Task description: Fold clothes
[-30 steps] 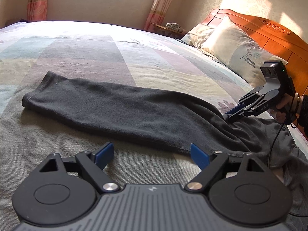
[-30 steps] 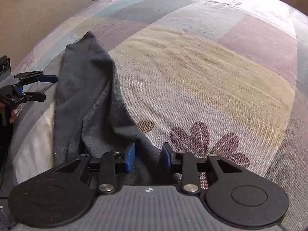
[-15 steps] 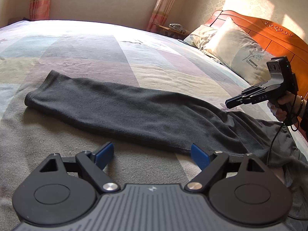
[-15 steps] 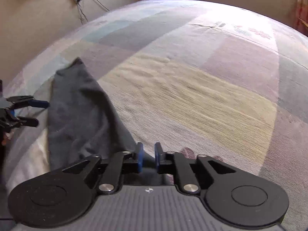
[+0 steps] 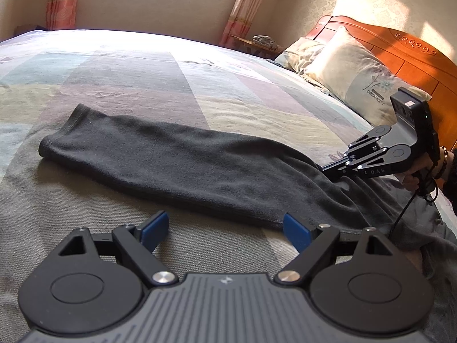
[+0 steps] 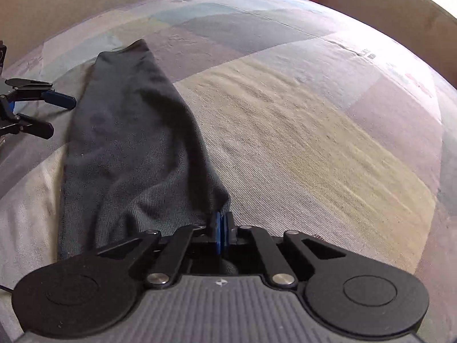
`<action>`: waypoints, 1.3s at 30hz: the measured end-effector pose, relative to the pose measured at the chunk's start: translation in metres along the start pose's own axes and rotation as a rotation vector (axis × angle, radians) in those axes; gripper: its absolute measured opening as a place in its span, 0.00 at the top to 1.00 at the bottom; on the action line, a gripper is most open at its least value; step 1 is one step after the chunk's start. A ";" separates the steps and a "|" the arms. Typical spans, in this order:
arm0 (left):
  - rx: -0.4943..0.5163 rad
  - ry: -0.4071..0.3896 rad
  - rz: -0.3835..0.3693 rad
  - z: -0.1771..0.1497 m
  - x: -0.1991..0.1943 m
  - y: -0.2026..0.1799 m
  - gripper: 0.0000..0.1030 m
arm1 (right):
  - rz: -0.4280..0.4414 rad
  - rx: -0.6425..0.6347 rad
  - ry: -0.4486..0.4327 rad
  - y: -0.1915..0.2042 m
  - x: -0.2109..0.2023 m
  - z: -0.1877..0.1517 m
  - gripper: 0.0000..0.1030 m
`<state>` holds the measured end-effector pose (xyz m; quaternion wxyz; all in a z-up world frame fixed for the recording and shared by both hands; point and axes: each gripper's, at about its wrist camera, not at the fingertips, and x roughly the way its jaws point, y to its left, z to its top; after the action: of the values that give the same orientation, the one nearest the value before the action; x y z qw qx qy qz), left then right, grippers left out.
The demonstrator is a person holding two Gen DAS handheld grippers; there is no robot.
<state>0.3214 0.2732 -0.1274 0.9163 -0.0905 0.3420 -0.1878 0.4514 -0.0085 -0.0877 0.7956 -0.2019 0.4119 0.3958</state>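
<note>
Charcoal knit garment [image 5: 177, 165] sprawls across the patchwork bedspread [image 5: 257, 108], right gripper [image 6: 222, 235] pinched tight on its three-o'clock edge, left gripper [image 5: 225, 230] gaping empty at six; thin bite could slip.

A patchwork-covered bed [image 5: 200, 80] carries a dark garment [image 5: 185, 165] and pillows [image 5: 357, 80] by the headboard [image 5: 414, 48].

The left wrist view sits low and close over the patchwork pastel bedspread [image 5: 137, 65], facing the window wall and carved wooden headboard [image 5: 405, 45]. The right wrist view looks steeply down across the bed. Both views share the long dark grey knit garment [image 5: 182, 165] [image 6: 128, 131], and each shows the opposite gripper.
</note>
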 end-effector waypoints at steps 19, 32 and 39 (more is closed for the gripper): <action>-0.015 -0.002 -0.010 0.000 0.001 0.003 0.14 | -0.256 0.277 0.056 -0.068 -0.120 -0.099 0.65; 0.032 -0.017 -0.087 0.001 -0.005 -0.013 0.12 | -0.210 0.240 0.150 -0.080 -0.101 -0.126 0.68; 0.171 -0.035 -0.204 -0.003 -0.011 -0.051 0.12 | -0.259 0.244 0.092 -0.085 -0.106 -0.122 0.98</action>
<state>0.2973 0.2306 -0.1079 0.9025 -0.0498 0.2980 -0.3069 0.4215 -0.1881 -0.0727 0.8387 -0.1730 0.4636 0.2274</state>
